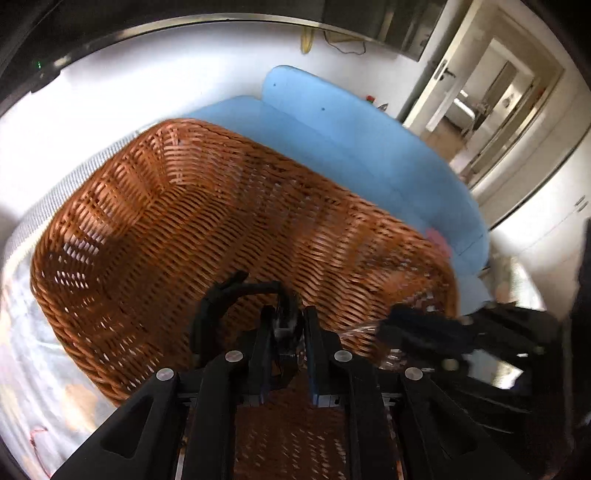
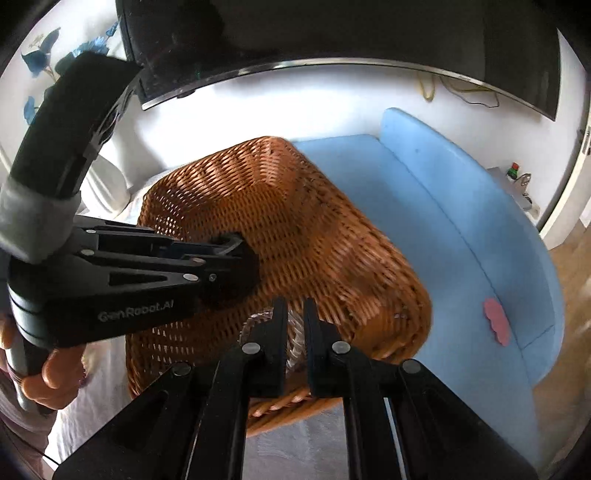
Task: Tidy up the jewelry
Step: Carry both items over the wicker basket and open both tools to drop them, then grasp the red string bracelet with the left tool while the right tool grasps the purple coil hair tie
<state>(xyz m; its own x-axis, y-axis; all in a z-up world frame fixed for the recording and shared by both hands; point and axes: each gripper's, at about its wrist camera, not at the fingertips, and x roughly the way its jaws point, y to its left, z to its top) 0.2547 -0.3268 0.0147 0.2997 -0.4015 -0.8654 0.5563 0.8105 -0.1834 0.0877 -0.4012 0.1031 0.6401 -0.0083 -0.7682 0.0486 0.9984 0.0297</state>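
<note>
A brown wicker basket (image 1: 166, 206) fills the left wrist view and shows in the right wrist view (image 2: 314, 236). My left gripper (image 1: 286, 325) is inside the basket, shut on a black bangle-like ring (image 1: 221, 295) that curves up to the left. It also shows in the right wrist view (image 2: 236, 258). My right gripper (image 2: 295, 317) is over the basket's near rim, shut on a clear beaded bracelet (image 2: 258, 319). It also shows at the right of the left wrist view (image 1: 391, 325), with the clear bracelet (image 1: 358, 330).
The basket sits on a white cloth-covered surface (image 2: 295, 443). A light blue sofa (image 2: 461, 240) with a small pink item (image 2: 496, 321) on it lies to the right. A dark screen (image 2: 332, 33) hangs on the white wall behind.
</note>
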